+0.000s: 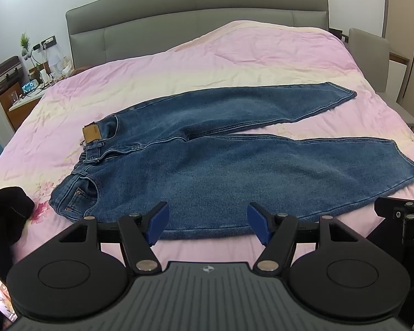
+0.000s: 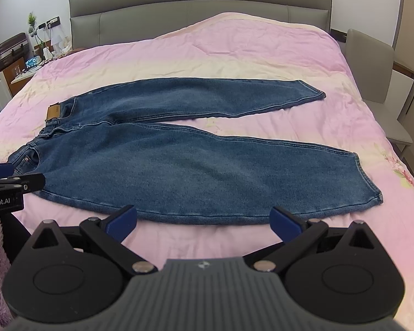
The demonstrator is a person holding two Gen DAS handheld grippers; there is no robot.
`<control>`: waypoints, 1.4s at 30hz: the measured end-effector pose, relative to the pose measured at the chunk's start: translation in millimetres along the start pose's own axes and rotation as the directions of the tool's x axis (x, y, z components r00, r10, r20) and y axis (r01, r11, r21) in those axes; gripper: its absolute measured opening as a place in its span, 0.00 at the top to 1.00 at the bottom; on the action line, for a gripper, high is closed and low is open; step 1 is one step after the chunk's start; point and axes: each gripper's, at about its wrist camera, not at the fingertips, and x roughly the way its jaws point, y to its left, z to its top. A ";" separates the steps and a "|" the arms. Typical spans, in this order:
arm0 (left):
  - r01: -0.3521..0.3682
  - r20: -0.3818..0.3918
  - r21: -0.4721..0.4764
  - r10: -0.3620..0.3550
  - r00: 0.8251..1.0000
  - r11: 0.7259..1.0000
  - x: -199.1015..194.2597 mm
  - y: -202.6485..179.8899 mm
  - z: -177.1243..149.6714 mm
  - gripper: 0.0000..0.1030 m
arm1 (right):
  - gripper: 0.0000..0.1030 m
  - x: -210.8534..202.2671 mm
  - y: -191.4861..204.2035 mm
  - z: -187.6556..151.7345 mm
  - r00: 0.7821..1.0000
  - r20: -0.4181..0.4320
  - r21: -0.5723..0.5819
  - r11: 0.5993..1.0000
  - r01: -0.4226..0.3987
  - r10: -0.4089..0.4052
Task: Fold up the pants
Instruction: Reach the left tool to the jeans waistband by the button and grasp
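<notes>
My left tongs (image 1: 207, 222) hang just short of the jeans (image 1: 220, 165), spread wide, nothing between the blue pads (image 1: 158, 224). They sit over the pink quilt (image 1: 207, 248) at the jeans' near edge, toward the waist end. My right tongs (image 2: 204, 224) are spread even wider and grip nothing either; they hover at the same near edge, toward the hem end. Each camera catches the other tool at its side: the right tongs show beside the near hem in the left view, and the left tongs show beside the jeans' pocket (image 2: 27, 160) in the right view.

The jeans lie flat and unfolded on the quilt, front up, waist to the left and legs running to the right. The near leg (image 2: 234, 171) is the wider-looking one, its hem (image 2: 369, 176) near the right tongs. The far leg (image 2: 207, 96) angles away from it, so a wedge of quilt shows between the two from the crotch outward. A tan leather patch (image 2: 53, 112) sits on the waistband at the far side of the waist.

Left of the jeans' waist, a black cloth (image 1: 5, 215) lies on the quilt. Beyond the jeans the quilt rises in a hump toward the grey headboard (image 2: 201, 8). Right of the jeans, off the bed, stands a grey chair (image 2: 372, 63). Far left of the jeans, past the bed's edge, a cluttered nightstand (image 1: 27, 93) holds small items I cannot make out, with a small plant (image 1: 24, 41) above it.
</notes>
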 end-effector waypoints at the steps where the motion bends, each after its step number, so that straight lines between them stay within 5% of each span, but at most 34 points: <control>1: 0.000 -0.001 0.001 0.000 1.000 1.000 0.1 0.0 -0.1 0.26 | 0.05 0.0 -0.1 0.0 1.000 0.000 0.000 1.000 0.000 0.000; 14: 0.004 -0.016 0.019 -0.004 1.000 1.000 6.1 1.3 -1.1 0.26 | 0.05 6.1 -0.8 -0.2 1.000 -0.016 0.000 1.000 -0.002 0.002; 21: -0.009 -0.012 0.210 0.012 1.000 0.978 19.4 18.2 7.6 0.26 | 0.05 27.7 -19.6 2.9 0.998 -0.010 -0.096 0.993 -0.063 0.062; 28: -0.047 -0.028 0.463 0.068 0.997 0.885 38.8 60.5 7.9 0.32 | 0.26 69.9 -67.6 16.7 0.992 -0.107 -0.205 0.975 -0.081 0.060; 33: 0.064 -0.134 0.579 0.017 0.991 0.813 69.6 98.6 7.8 0.32 | 0.34 103.7 -93.2 29.3 0.978 -0.207 -0.281 0.955 -0.096 0.037; 38: 0.178 -0.286 0.693 0.039 0.957 0.698 115.2 137.1 1.9 0.31 | 0.34 140.1 -107.5 40.0 0.950 -0.313 -0.403 0.903 -0.148 0.016; 42: 0.249 -0.393 0.711 0.078 0.916 0.658 156.2 159.0 -1.8 0.30 | 0.33 170.2 -117.4 45.7 0.917 -0.398 -0.444 0.876 -0.190 -0.003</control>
